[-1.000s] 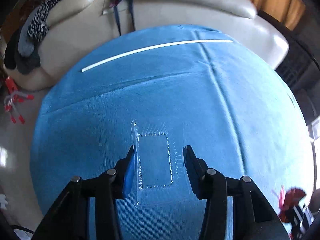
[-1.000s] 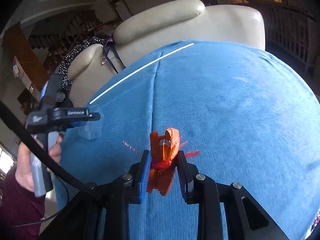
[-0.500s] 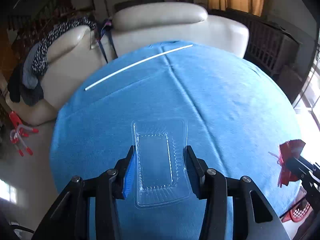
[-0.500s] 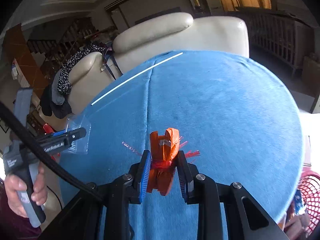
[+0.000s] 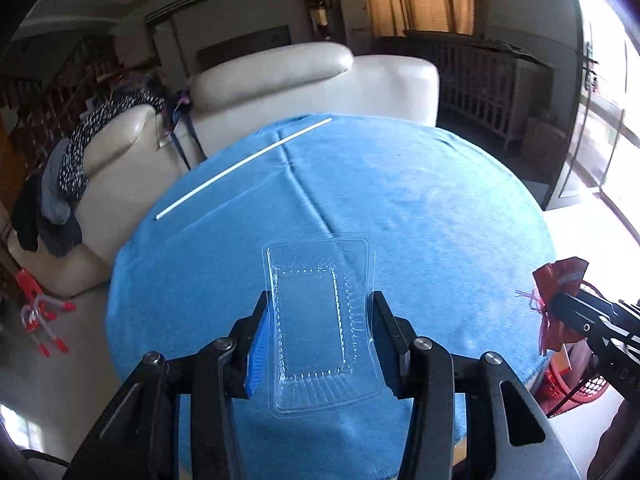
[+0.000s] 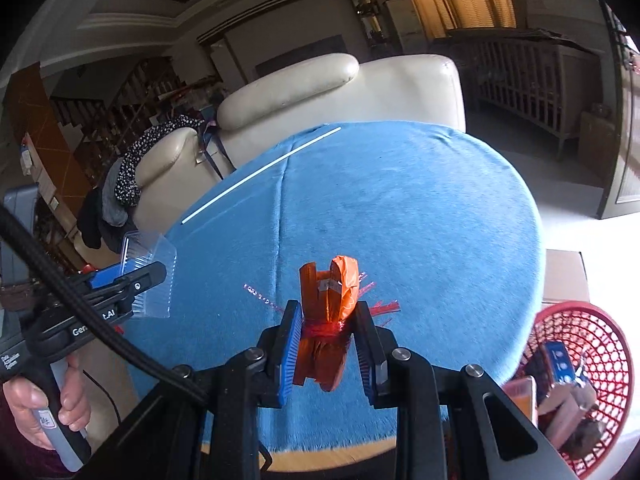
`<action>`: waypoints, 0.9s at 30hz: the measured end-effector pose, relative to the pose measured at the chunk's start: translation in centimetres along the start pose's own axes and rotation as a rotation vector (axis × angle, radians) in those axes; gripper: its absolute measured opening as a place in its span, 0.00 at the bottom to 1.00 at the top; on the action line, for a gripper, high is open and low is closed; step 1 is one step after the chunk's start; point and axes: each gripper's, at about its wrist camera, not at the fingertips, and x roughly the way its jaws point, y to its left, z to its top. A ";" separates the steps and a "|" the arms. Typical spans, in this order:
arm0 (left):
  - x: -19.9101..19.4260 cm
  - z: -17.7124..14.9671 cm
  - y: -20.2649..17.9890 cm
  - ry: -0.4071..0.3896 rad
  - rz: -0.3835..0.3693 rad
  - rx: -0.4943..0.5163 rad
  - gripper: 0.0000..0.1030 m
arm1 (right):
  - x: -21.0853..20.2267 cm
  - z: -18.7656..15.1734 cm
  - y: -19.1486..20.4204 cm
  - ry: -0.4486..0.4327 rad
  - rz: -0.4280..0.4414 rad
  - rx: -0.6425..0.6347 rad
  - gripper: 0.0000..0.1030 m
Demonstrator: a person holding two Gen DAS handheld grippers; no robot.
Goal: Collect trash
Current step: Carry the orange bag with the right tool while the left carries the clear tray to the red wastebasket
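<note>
A clear plastic tray [image 5: 320,320] was pinched by its long sides in the left hand-held gripper [image 5: 318,340], mid-frame above the blue counter [image 5: 420,208]. An orange wrapper [image 6: 328,320] was clamped upright in the right hand-held gripper [image 6: 326,344], presumably for the red basket [image 6: 592,344], lower right, contents kinda hard to make out.

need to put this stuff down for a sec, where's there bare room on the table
Nearly all of the blue tablecloth is bare, from the white straw at the far edge to the near rim. The red basket off the right edge is crowded with trash. Both grippers are full: clear tray, orange wrapper.
</note>
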 end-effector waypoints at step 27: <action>-3.2 0.8 -10.4 -0.073 -0.069 0.141 0.47 | -8.6 -1.8 -6.6 -0.110 -0.052 0.083 0.28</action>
